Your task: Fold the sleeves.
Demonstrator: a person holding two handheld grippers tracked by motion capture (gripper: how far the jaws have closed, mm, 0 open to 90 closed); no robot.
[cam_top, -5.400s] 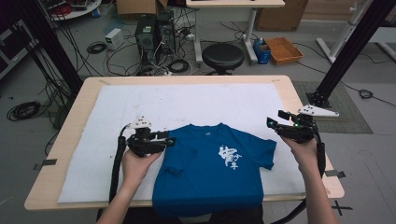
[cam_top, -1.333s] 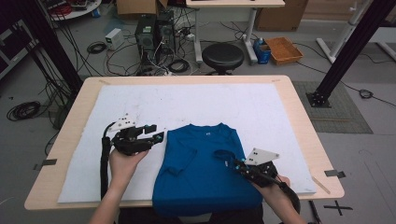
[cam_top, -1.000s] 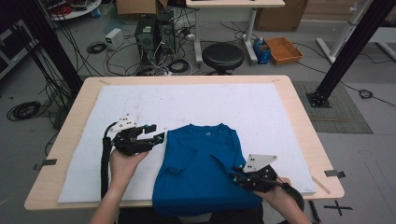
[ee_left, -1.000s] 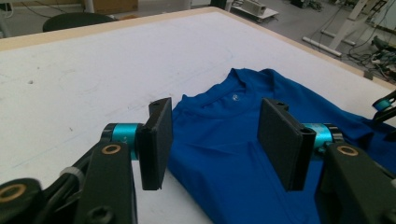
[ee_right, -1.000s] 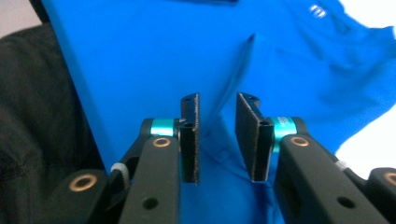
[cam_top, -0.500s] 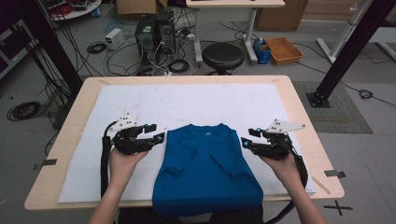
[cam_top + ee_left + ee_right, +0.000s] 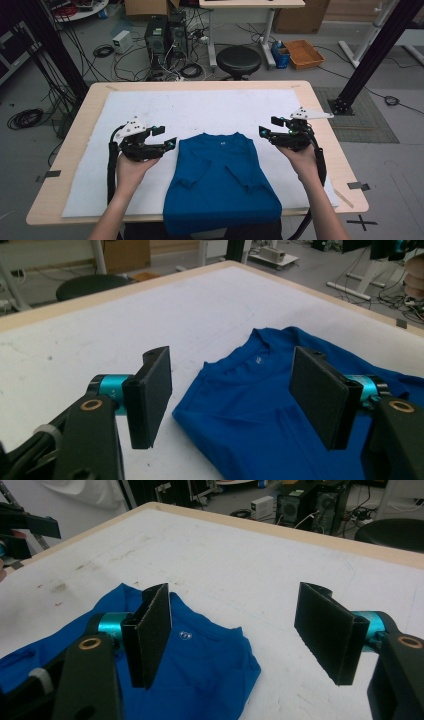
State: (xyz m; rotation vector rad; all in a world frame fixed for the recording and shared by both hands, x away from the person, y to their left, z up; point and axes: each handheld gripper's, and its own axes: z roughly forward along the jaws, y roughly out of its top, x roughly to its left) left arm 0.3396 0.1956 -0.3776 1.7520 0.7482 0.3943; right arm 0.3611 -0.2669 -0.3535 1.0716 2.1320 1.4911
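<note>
Lifted off the shirt [image 7: 220, 185], right claw [image 7: 266, 131] hangs open.

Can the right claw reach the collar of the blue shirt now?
Probably yes: the right claw is open and holds nothing, beside the blue shirt, and nothing lies between it and the collar.

My left gripper [image 7: 165, 142]: black frame, flat black rectangular pads [image 7: 150, 395], teal collars behind them, brass-ringed pivot screws, pale three-cornered plate on top, black cable trailing. My right gripper [image 7: 265, 131]: same build. My forearms are bare, no sleeves.
</note>
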